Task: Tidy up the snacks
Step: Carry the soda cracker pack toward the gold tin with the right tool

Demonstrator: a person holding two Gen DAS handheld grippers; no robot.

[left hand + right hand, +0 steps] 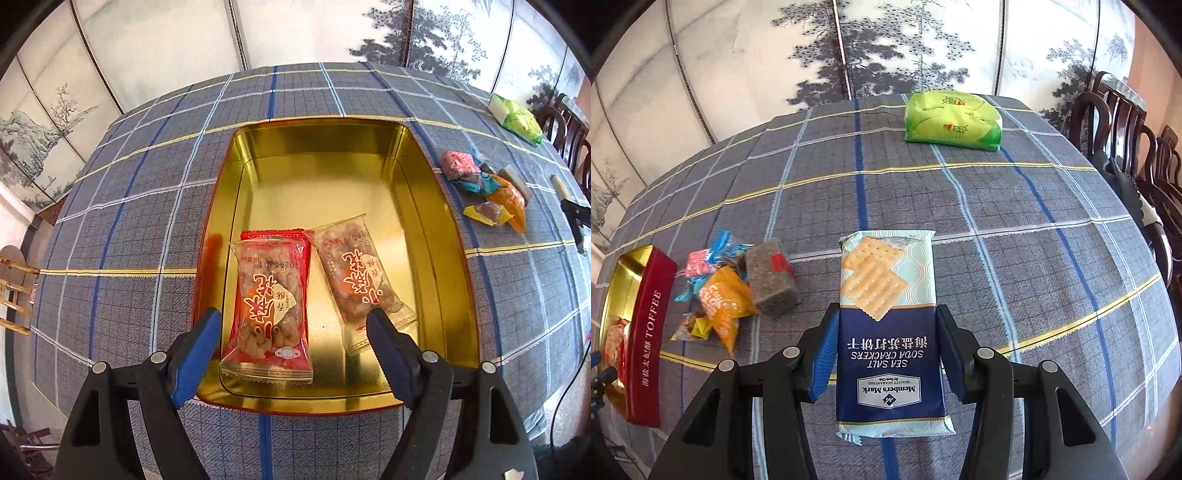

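My left gripper (293, 314) is open above the near end of a gold-lined tin (424, 206). Two twist-snack packets lie flat in the tin. The red one (271, 306) is between my fingers but untouched, and the clear one (360, 273) lies by the right fingertip. My right gripper (888, 310) is shut on a blue sea salt soda cracker pack (886, 295), with the pads pressing its long sides. The tin's red outer wall (650, 350), marked TOFFEE, shows at the far left of the right wrist view.
A pile of small wrapped candies (716, 295) and a grey block (772, 277) lie between the tin and the cracker pack. A green pack (953, 122) sits at the far edge of the checked tablecloth (1015, 229). Dark chairs (1126, 122) stand to the right.
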